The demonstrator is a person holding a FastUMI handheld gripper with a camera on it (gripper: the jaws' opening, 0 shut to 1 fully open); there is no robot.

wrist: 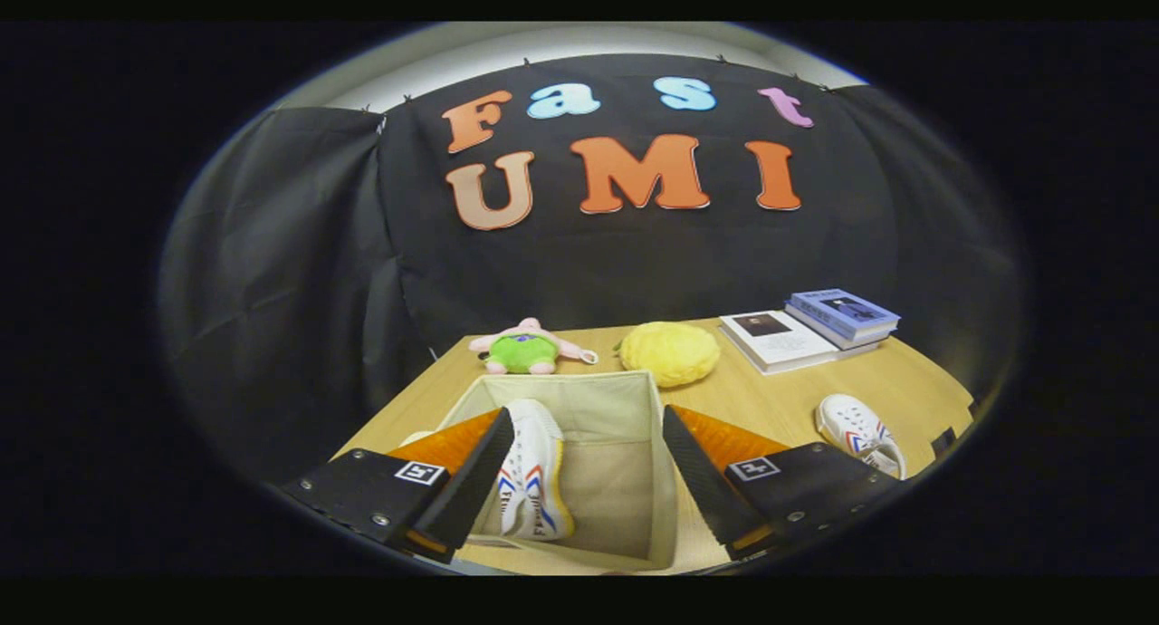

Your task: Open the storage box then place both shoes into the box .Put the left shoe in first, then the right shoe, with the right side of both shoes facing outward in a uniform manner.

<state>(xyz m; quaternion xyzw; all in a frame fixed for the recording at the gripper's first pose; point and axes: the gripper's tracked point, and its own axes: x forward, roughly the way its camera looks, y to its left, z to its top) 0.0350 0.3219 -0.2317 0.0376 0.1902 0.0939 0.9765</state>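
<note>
A beige fabric storage box (pixel 634 399) stands open on the wooden table, right below my gripper (pixel 584 439). One white shoe with red and blue stripes (pixel 532 480) stands on its side inside the box, against the left wall, close to my left finger. My fingers are spread wide over the box mouth with nothing between them. The other white shoe (pixel 858 433) lies on the table to the right of the box, beyond my right finger.
A green and pink plush toy (pixel 527 347) and a yellow plush (pixel 670 352) lie behind the box. Two books (pixel 810 328) are stacked at the back right. The table's (pixel 779 399) edge runs near the right shoe.
</note>
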